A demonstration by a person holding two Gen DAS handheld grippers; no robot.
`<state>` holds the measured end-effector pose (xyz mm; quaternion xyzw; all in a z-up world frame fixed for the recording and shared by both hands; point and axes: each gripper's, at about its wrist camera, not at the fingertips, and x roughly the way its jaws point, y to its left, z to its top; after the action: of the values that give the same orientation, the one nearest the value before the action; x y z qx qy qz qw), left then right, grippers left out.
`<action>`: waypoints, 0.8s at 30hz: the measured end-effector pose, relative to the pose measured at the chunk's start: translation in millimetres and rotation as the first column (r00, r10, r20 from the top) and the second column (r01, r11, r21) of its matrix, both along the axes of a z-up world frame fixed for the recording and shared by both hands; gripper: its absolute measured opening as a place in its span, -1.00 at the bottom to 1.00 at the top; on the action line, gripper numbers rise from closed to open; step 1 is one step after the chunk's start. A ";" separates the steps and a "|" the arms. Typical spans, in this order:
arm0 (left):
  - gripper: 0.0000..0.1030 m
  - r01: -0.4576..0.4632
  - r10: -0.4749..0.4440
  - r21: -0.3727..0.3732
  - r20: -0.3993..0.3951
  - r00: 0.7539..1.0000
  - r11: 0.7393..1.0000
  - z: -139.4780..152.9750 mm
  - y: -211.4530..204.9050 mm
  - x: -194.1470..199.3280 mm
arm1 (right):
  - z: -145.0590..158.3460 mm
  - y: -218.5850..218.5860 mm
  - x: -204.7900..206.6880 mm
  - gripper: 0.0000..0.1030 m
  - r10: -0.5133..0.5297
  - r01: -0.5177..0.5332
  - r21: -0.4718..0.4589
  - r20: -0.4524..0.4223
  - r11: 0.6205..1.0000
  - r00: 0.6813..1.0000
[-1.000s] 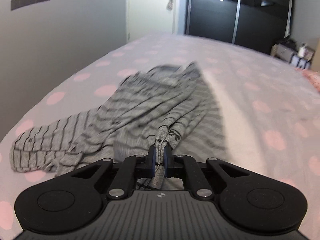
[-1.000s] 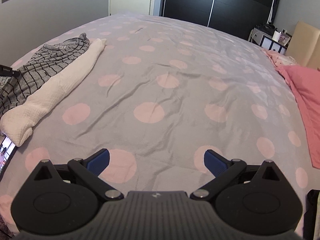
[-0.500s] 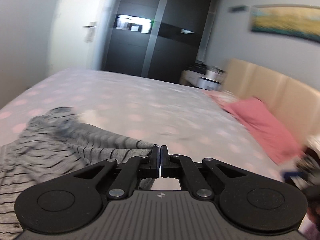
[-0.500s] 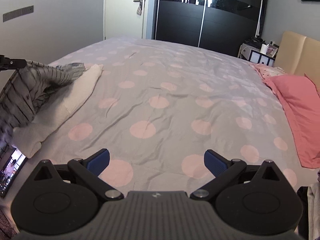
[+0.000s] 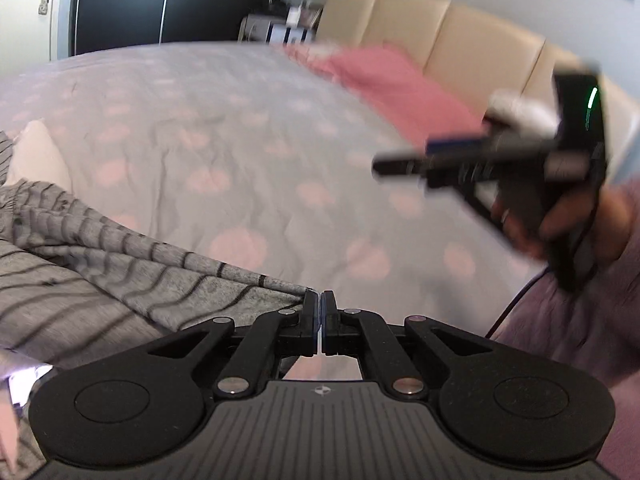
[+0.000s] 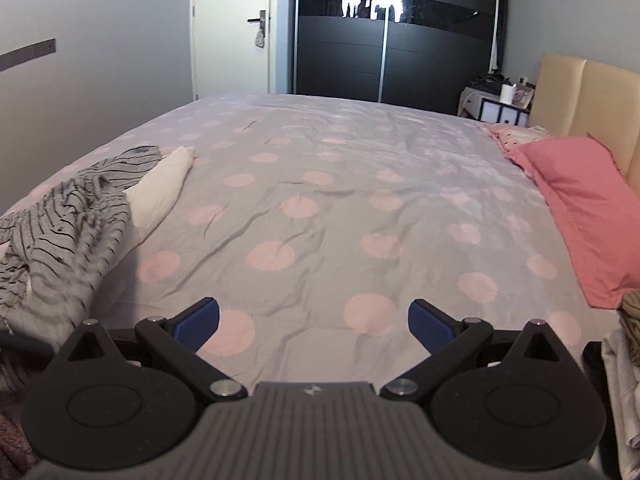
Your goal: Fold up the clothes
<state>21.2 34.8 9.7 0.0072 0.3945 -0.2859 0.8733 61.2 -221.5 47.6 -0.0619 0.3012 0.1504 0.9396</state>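
A grey shirt with thin black stripes stretches up from the bed's left side to my left gripper, which is shut on its edge; the cloth pulls taut toward the fingertips. In the right wrist view the same striped shirt hangs bunched at the left, partly over a rolled white garment. My right gripper is open above the bedspread with nothing between its blue pads. It also appears blurred at the right of the left wrist view, where the right gripper is held in a hand.
The grey bedspread with pink dots fills both views. A pink pillow lies against the beige headboard. A pile of clothes sits at the right edge. A black wardrobe and a nightstand stand behind the bed.
My left gripper swung to the right, dragging the striped shirt's edge off the heap and pulling it taut. The right gripper rose a little and stayed open.
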 end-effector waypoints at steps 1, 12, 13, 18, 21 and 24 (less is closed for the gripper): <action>-1.00 -0.006 0.006 0.000 -0.010 1.000 1.000 -2.4 2.6 -0.6 | -0.2 4.0 -0.6 0.97 0.021 -0.021 0.001 -0.005 1.000 1.000; -0.15 -0.294 0.291 0.124 0.046 0.956 0.948 13.4 78.6 11.4 | -1.6 80.9 16.1 0.68 0.278 -0.277 0.025 -0.053 0.961 0.959; -0.15 -0.333 0.329 0.141 0.052 0.943 0.932 15.4 91.4 17.9 | -3.7 91.4 18.6 0.58 0.303 -0.302 0.021 -0.061 0.953 0.951; -0.15 -0.485 0.467 0.244 0.131 0.874 0.840 24.5 153.1 52.0 | -25.2 142.3 40.0 0.37 0.376 -0.378 0.009 -0.119 0.926 0.919; -0.13 -0.556 0.531 0.302 0.169 0.830 0.774 19.4 192.5 82.0 | -39.3 172.1 50.3 0.35 0.413 -0.418 0.003 -0.152 0.909 0.898; -0.11 -0.630 0.617 0.297 0.149 0.773 0.717 5.7 235.8 110.7 | -54.4 200.5 61.2 0.35 0.440 -0.445 0.012 -0.179 0.896 0.880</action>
<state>131.9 270.6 15.4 0.0259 0.3986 0.0952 0.9118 122.4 -21.0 -6.9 -0.1292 0.3636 0.3612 0.8489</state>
